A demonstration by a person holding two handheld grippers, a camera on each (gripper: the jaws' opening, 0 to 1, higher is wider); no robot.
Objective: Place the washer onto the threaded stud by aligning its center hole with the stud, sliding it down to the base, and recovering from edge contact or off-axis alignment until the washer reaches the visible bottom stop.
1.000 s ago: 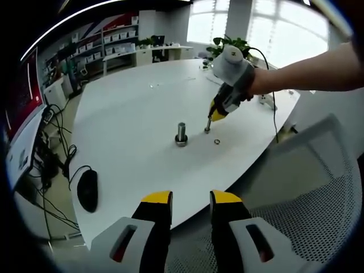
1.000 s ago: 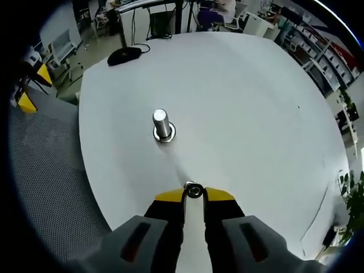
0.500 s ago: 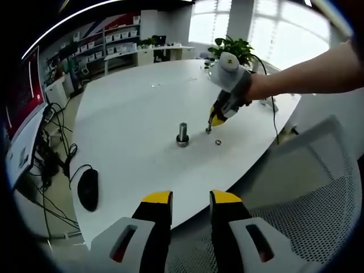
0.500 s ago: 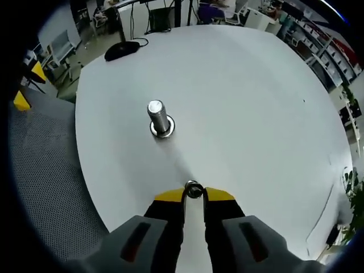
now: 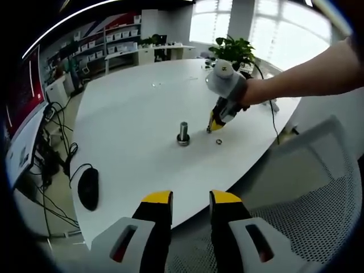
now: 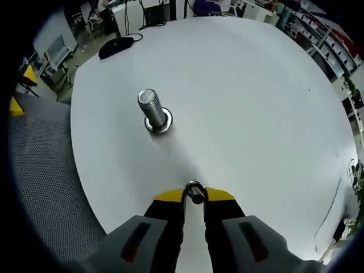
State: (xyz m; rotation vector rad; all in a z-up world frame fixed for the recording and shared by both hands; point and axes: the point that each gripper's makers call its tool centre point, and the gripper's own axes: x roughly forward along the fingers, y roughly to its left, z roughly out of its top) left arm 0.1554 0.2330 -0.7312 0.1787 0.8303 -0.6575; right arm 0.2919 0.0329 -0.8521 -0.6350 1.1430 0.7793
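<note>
- Washer (image 6: 194, 191): we hold it pinched in the right gripper (image 6: 194, 194), lifted off the table (image 6: 256, 114) since a second ago, well short of the threaded stud (image 6: 151, 110).
- A second washer (image 5: 217, 141) lies right of the stud.
- Our left gripper (image 5: 190, 199) hangs narrowly parted, empty, near the table edge.
- Next we judge: carry and centre over the stud.

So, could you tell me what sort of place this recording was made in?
Probably an office or lab workspace. A big white table carries a computer mouse, shelving with bins lines the far wall, and a mesh office chair stands at the table's edge. Large windows and a potted plant fit too.
</note>
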